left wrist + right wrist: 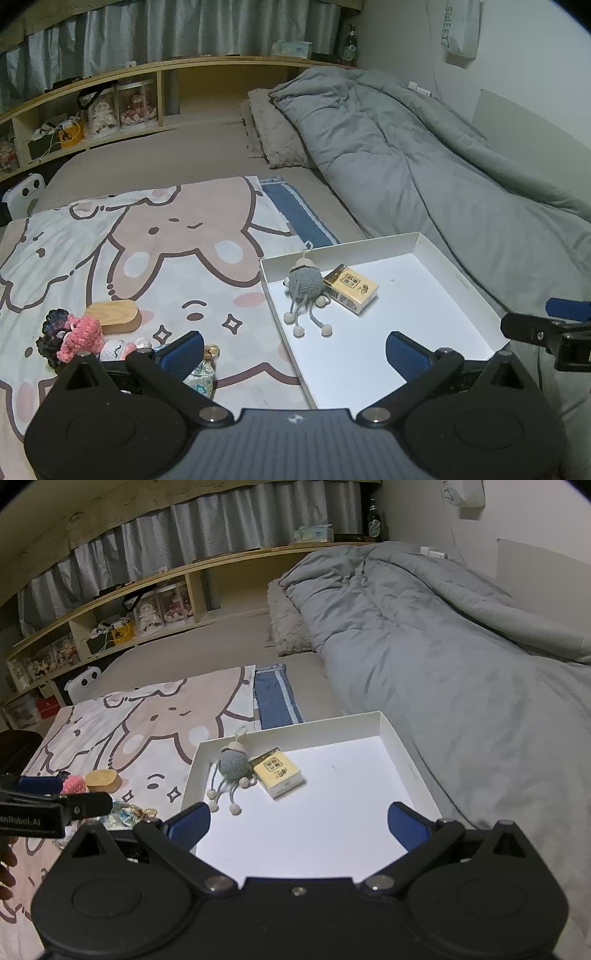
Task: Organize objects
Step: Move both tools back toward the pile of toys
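Observation:
A shallow white box (458,280) (410,764) lies on the bed. Inside it, near the far left corner, are a grey crocheted doll (304,286) (232,764) and a yellow carton (351,290) (279,773), side by side. My left gripper (295,352) stands open over the box's near left edge, nothing between its blue pads. My right gripper (299,825) is open above the box's near side, also empty. Left of the box on the cartoon blanket (110,236) lie a wooden oval block (114,315) (101,777), a pink crocheted toy (79,338) (74,784), a dark crocheted piece (51,332) and a small patterned pouch (201,376).
A rumpled grey duvet (424,158) fills the bed's right side, close to the box. A folded blue towel (295,210) lies beyond the box. Wooden shelves (92,110) with jars run along the far side. A hand (7,871) shows at the left edge.

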Tool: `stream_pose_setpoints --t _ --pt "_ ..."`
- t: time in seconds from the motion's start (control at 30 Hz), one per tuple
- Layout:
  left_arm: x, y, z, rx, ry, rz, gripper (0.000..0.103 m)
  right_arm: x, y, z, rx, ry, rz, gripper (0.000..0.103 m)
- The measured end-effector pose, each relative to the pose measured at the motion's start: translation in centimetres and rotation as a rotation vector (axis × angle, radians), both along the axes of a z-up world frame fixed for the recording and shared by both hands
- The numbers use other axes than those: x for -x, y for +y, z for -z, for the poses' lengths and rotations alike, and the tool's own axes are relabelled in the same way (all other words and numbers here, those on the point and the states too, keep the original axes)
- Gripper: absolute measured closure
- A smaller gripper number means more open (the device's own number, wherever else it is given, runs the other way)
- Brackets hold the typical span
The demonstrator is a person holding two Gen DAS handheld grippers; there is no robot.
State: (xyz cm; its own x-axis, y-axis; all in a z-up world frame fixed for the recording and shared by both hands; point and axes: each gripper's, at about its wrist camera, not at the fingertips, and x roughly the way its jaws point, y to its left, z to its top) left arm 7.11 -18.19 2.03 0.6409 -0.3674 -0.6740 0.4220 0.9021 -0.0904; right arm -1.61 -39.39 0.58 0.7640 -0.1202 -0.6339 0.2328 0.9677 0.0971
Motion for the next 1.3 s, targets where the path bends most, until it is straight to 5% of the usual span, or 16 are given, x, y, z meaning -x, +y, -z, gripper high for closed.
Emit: stream_pose_setpoints --t 0.57,1.3 --pt "0.2 3.0 -0.4 -0.003 -0.037 -0.051 0.000 -0.6 0.7 0.3 -0.001 0.000 -0.006 0.000" --pt "-1.4 13.8 -1.2 -0.059 -0.136 -0.192 0.000 -6.8 9.7 0.5 -0.041 -0.030 -0.153 0.000"
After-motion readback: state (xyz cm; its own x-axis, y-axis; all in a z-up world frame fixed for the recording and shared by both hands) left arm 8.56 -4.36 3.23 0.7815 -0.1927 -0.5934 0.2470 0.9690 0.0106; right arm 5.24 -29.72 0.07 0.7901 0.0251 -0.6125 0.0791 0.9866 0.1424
